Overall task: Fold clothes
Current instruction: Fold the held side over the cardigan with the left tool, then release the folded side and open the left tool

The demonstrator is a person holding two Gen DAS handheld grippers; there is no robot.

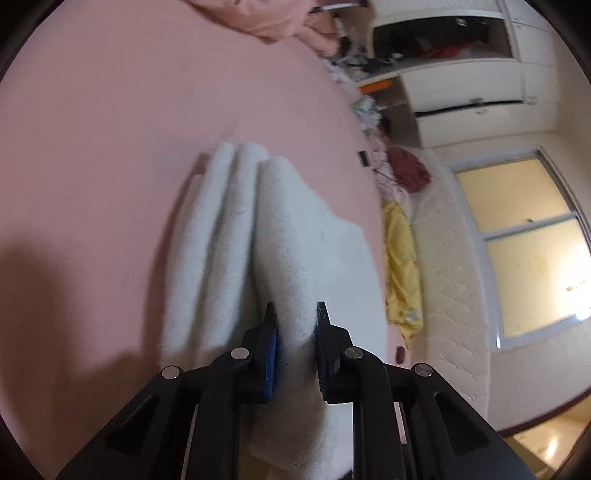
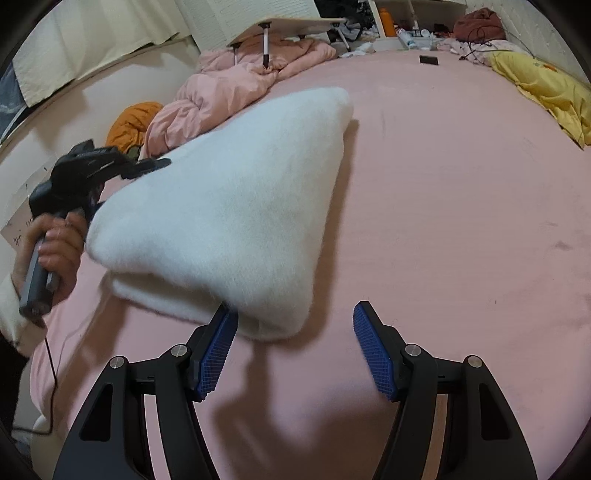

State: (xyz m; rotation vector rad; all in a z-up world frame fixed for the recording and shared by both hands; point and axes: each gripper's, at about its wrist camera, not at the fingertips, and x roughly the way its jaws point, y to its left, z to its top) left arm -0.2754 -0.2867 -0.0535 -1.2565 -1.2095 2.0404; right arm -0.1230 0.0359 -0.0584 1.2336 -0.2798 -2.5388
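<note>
A white fluffy garment [image 2: 229, 206] lies folded in layers on the pink bed sheet [image 2: 443, 221]. My left gripper [image 1: 296, 314] is shut on a thick fold of the garment [image 1: 280, 229] and holds that edge raised. In the right wrist view the left gripper [image 2: 147, 166] grips the garment's left side, held by a hand. My right gripper [image 2: 293, 321] is open and empty, just in front of the garment's near corner, its left pad [image 2: 218, 347] touching or nearly touching the fabric.
A bunched pink duvet [image 2: 236, 88] and a small folding table [image 2: 288, 26] lie at the far left of the bed. A yellow cloth [image 2: 546, 92] is at the far right. A dark phone [image 2: 428, 60] lies on the sheet. A white wardrobe [image 1: 461, 74] stands beyond the bed.
</note>
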